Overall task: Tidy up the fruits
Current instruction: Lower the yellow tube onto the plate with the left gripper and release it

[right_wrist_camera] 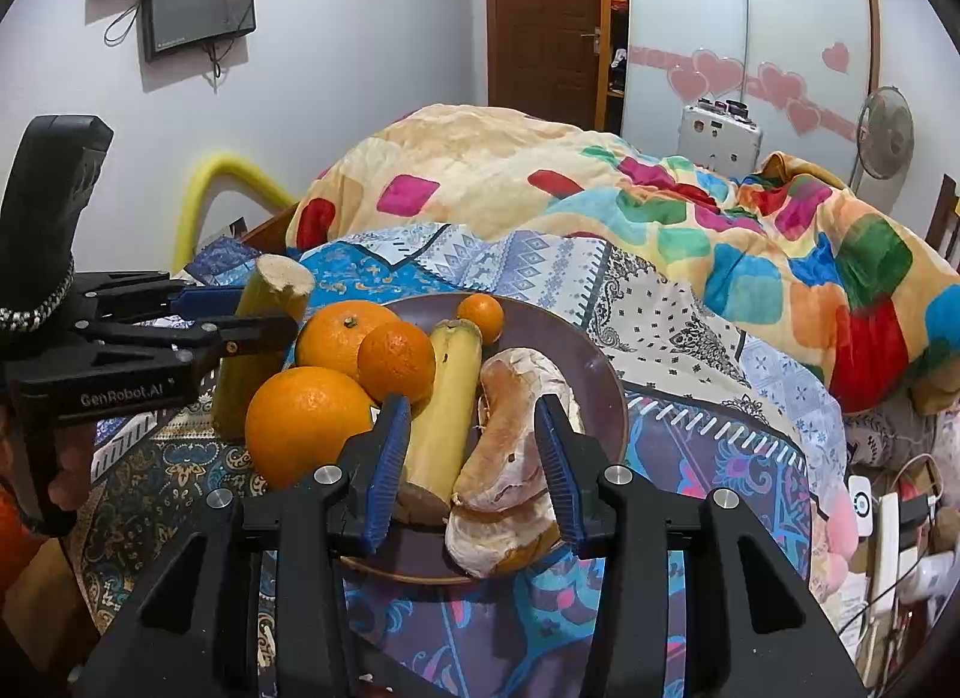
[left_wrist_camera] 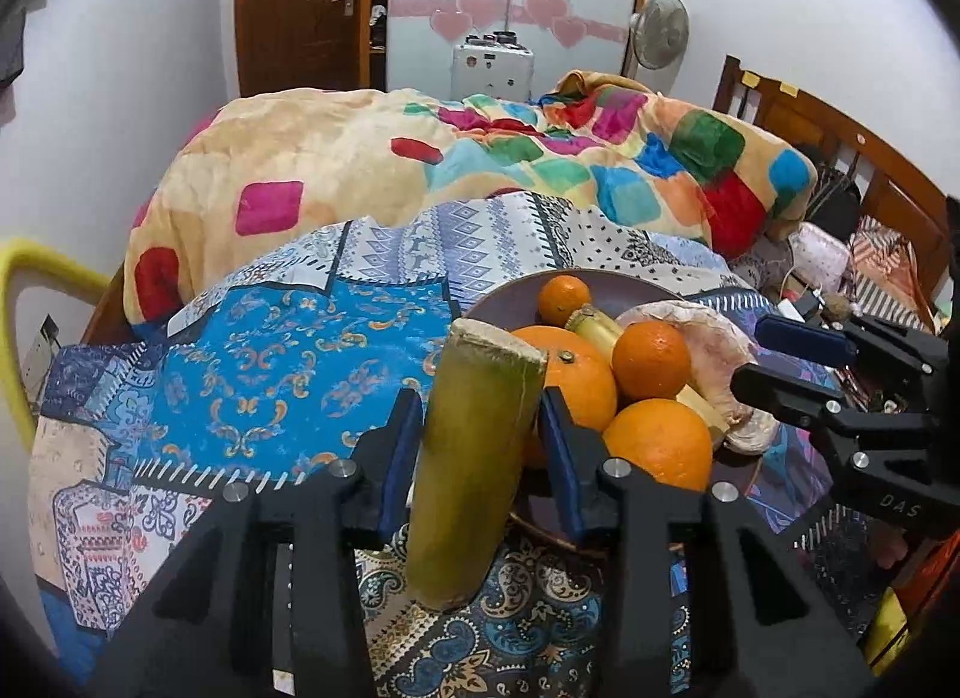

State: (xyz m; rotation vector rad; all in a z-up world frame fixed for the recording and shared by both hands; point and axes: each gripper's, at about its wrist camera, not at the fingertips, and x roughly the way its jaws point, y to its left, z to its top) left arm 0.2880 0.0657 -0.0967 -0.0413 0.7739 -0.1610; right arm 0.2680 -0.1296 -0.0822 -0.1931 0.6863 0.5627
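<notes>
left gripper point(left_wrist_camera: 480, 440): clamped on green stalk piece point(left_wrist_camera: 474, 458) standing upright on patterned bedspread point(left_wrist_camera: 270, 374), just off plate's point(right_wrist_camera: 600, 374) left edge | right gripper point(right_wrist_camera: 474, 446): jaws apart, nothing held, over plate's near edge | plate: oranges point(right_wrist_camera: 309, 422), yellow stalk point(right_wrist_camera: 447, 398), pale peel piece point(right_wrist_camera: 510, 458).

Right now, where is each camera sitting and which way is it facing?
Left wrist: sits on the left tool, looks down its fingers at the green cane piece between them, plate beyond; the right tool shows at right.
Right wrist: sits on the right tool, looks over the plate; the left tool shows at left.
Shared: plate, oranges, cane piece, bed.
</notes>
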